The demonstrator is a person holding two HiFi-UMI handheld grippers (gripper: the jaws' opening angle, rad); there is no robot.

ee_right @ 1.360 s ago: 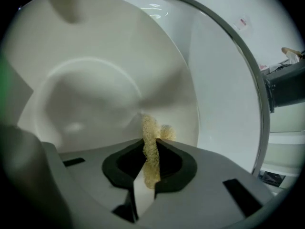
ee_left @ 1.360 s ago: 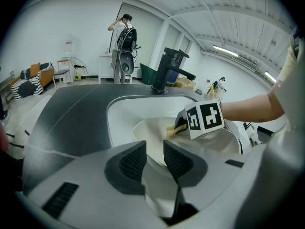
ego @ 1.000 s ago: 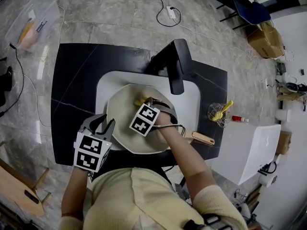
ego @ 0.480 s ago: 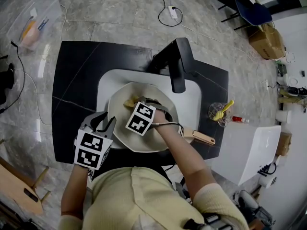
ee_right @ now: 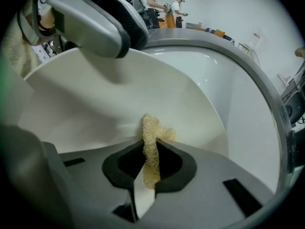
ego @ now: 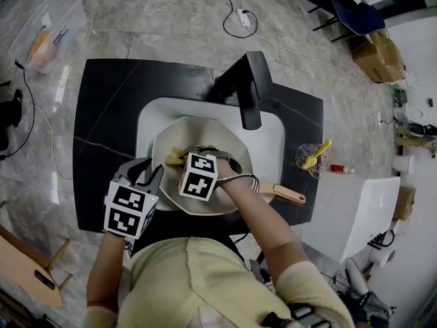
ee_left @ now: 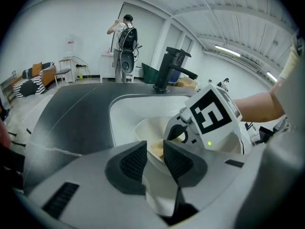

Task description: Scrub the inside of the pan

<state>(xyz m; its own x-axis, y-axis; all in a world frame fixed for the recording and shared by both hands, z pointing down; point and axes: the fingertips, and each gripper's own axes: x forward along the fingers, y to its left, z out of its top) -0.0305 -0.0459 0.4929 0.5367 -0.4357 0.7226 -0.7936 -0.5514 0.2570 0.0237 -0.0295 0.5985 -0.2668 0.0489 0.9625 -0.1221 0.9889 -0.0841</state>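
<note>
Head view: the pan (ego: 205, 134) lies in a white sink (ego: 270, 142) set in a black counter (ego: 109, 115), below a black tap (ego: 249, 87); its wooden handle (ego: 288, 196) points out over the sink's right edge. The left gripper (ego: 150, 175) is at the pan's left rim. The right gripper (ego: 181, 160) reaches into the pan from the right, a yellow scrubber (ego: 173, 157) at its tip against the inside near the left wall

Left gripper view: the jaws are drawn close, the pan's thin rim pinched between their ribbed pads. Beyond them is the pan's pale inside, with the right gripper's marker cube (ee_left: 214, 114) just over it

Right gripper view: the jaws are closed tight on the scrubber, which sticks out past them and presses on the pan's cream inner surface. The left gripper shows at the rim, upper left
</note>
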